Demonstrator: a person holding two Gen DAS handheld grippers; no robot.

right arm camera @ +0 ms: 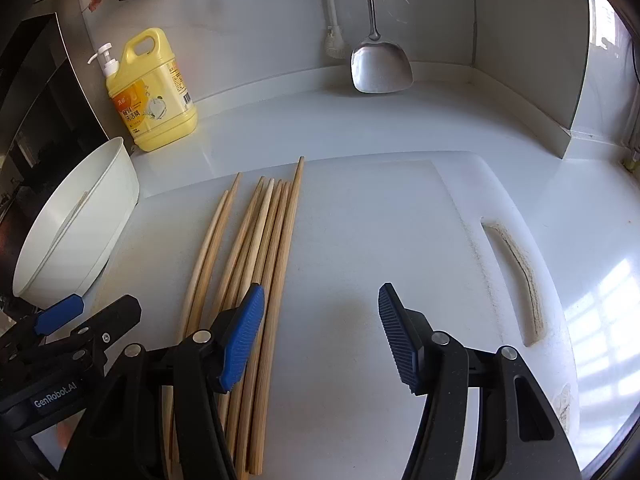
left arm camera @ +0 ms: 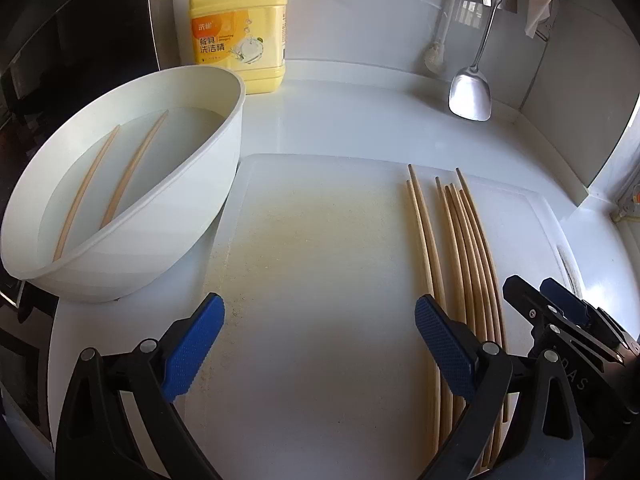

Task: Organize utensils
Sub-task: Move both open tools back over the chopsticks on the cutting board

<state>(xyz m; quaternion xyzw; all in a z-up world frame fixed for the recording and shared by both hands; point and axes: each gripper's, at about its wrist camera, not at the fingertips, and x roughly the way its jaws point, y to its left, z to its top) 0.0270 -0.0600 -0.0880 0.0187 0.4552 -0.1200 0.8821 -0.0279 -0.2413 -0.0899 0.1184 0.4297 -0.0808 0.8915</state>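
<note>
I held my left gripper point(left arm camera: 320, 344) and right gripper point(right arm camera: 320, 336) spread, grasping nothing. Chopsticks point(right arm camera: 256, 248) lay center-left on the cutting board point(right arm camera: 380, 220); two more sat in the basin point(left arm camera: 132, 248), left.

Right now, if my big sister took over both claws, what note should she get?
Left claw: open, holding nothing, above the white cutting board.
Right claw: open, holding nothing, over the same board, just right of the chopsticks.
Things: a bunch of wooden chopsticks lies lined up on the board. Two more chopsticks sit in the water in the white basin, to the left of the board.
Done: most chopsticks appear to be already gathered on the board.
Left: probably fish the last two out of the basin and lay them with the rest.
</note>
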